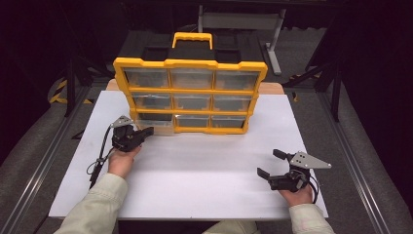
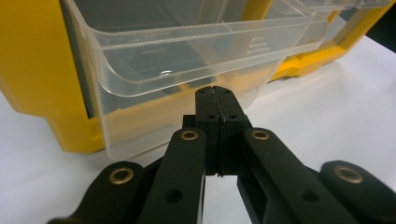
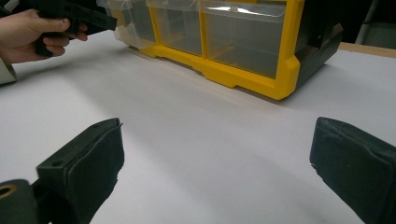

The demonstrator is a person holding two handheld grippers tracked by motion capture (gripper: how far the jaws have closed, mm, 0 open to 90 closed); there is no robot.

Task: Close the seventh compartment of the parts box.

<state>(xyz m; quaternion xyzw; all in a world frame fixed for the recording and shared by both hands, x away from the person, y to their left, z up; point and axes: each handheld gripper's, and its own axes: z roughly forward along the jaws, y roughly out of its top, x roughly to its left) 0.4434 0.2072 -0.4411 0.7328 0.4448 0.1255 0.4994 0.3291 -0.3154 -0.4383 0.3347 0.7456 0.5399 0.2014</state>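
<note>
Left tool [image 2: 217, 100]: jaws pressed flat together with nothing between them, tips just at the front wall of a clear drawer [image 2: 187, 70]; touching or a hair apart, cannot tell. Left gripper view gives the close-up: drawer is pulled partly out of its yellow frame, see-through plastic, curved scoop lip across the front, a thin divider rib inside, looks empty. High view places it: left tool [image 1: 146, 131] sits at the bottom-left slot of the organizer [image 1: 191, 63], drawer [image 1: 156, 124] sticking out past the frame there, left hand [image 1: 122, 161] behind the tool on the white worktop [image 1: 195, 165]. High view also gives the whole organizer: yellow frame, three rows of three clear drawers, yellow carry handle and black body on top, standing upright at the far middle of the worktop. Right tool [image 1: 268, 163] near the front right of the worktop, well apart from the organizer, jaws spread wide, nothing between them. Right gripper view, right tool [image 3: 217, 172]: both black pads far apart over bare worktop, organizer's bottom row and black side panel beyond, left hand and its tool at the protruding drawer at top left.
</note>
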